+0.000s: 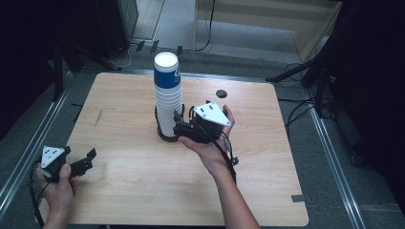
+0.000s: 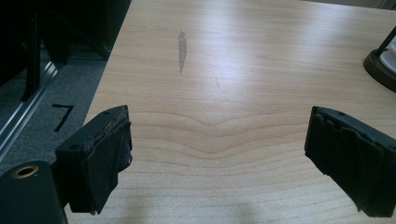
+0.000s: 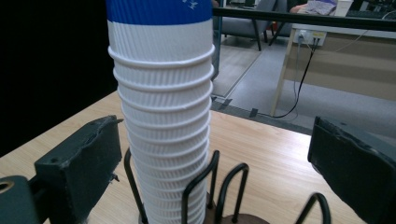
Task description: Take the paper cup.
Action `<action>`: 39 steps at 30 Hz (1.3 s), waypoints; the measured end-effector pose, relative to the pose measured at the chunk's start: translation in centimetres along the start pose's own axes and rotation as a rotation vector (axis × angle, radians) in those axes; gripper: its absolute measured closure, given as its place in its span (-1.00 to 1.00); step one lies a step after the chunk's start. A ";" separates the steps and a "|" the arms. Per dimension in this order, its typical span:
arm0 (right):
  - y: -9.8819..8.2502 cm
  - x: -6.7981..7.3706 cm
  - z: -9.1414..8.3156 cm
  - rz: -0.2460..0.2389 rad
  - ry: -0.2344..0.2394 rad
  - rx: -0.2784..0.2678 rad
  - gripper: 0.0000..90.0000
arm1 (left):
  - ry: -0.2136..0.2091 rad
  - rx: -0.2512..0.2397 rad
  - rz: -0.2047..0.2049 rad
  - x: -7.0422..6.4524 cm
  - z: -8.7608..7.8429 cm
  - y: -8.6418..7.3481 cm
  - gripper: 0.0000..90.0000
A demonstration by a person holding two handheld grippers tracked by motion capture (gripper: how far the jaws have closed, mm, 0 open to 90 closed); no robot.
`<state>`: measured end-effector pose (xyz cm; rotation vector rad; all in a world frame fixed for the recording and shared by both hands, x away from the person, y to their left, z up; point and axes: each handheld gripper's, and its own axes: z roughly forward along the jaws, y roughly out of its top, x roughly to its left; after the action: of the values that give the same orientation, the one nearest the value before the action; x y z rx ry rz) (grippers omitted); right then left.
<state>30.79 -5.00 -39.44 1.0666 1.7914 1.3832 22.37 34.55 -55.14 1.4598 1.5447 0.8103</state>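
Two grippers are in our hands at the wooden table [image 1: 143,191], and we take them from the near edge outward. Nearest to us, at the table's left front corner, our left hand [image 1: 59,188] holds the left gripper [image 1: 88,160] low over the wood. Seen along the left gripper [image 2: 217,158] from its own camera, its jaws stand well apart with bare tabletop between them, so it is released and grips nothing. A grey smear [image 2: 182,49] marks the wood farther ahead of it.

Farther in, near the middle of the table, our right hand [image 1: 215,138] carries the right gripper [image 1: 180,119], its grey three-cornered plate [image 1: 212,113] on top, pointed leftward at the stack of paper cups [image 1: 167,95]. From the right gripper [image 3: 215,158] view the jaws are spread wide on either side of the stack of paper cups [image 3: 163,130]; the left jaw is just beside the white ribbed wall, and we cannot tell whether it touches, while the right jaw is clearly apart from it. So this gripper is unclenched too, with the stack between its jaws but not squeezed.

The stack stands upright in a black wire holder [image 3: 224,191] on a dark round base [image 1: 167,137]; the top cup is blue. Beyond it a small dark round spot [image 1: 221,93] lies toward the far edge, and past the table runs grey floor with cables [image 1: 205,45]
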 end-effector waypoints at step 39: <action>4.5 2.8 6.2 0.029 0.042 -0.061 -0.93 | -0.013 -0.013 0.000 0.0 -0.1 -0.1 -0.82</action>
<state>35.75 0.85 -36.65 1.0423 1.7577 1.4780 22.24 34.60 -55.15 1.4533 1.5271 0.8084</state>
